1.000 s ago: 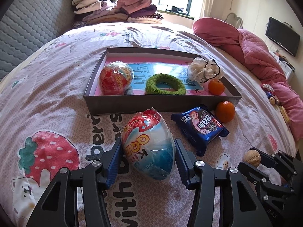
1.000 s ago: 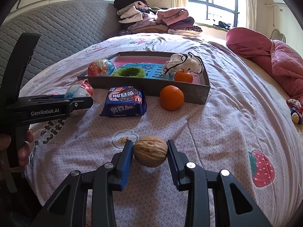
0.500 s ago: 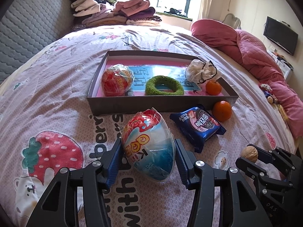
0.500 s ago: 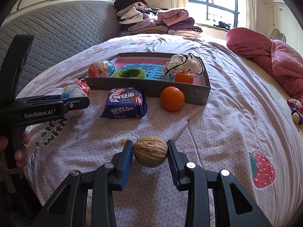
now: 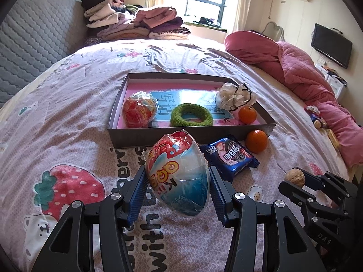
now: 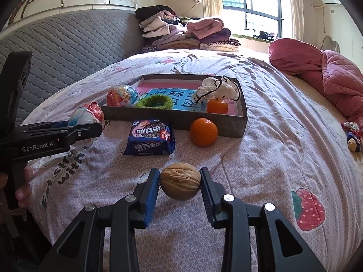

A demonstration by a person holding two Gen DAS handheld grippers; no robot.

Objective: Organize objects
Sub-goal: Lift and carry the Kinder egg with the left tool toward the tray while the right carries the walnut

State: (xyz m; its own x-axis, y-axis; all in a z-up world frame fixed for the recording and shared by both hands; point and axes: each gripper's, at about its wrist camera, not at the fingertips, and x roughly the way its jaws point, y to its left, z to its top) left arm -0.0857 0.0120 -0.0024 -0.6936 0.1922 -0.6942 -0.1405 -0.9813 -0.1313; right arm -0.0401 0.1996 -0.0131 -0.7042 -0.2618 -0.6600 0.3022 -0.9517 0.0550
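My left gripper point(image 5: 178, 195) is shut on a wrapped red-and-blue toy egg point(image 5: 178, 174), held just above the bedsheet in front of the grey tray point(image 5: 190, 136). My right gripper point(image 6: 179, 189) is shut on a walnut point(image 6: 180, 183), also near the sheet. In the left wrist view the right gripper point(image 5: 301, 182) with its walnut point(image 5: 294, 178) shows at the lower right. A blue cookie packet point(image 5: 230, 155) and an orange point(image 5: 256, 141) lie on the bed before the tray. Inside the tray are a second toy egg point(image 5: 139, 112), a green ring point(image 5: 191, 117), a small orange point(image 5: 247, 114) and a white bundle point(image 5: 234, 95).
A pink quilt point(image 5: 301, 68) is heaped along the right side of the bed. Folded clothes point(image 5: 133, 23) are stacked at the head, beside a grey padded headboard point(image 6: 63, 52). Small toys point(image 6: 352, 133) lie at the right edge. A hand point(image 6: 21, 185) holds the left gripper's handle.
Both grippers keep their holds and have barely moved. The left view has tilted up slightly, so the tray and bed sit a little lower in frame.
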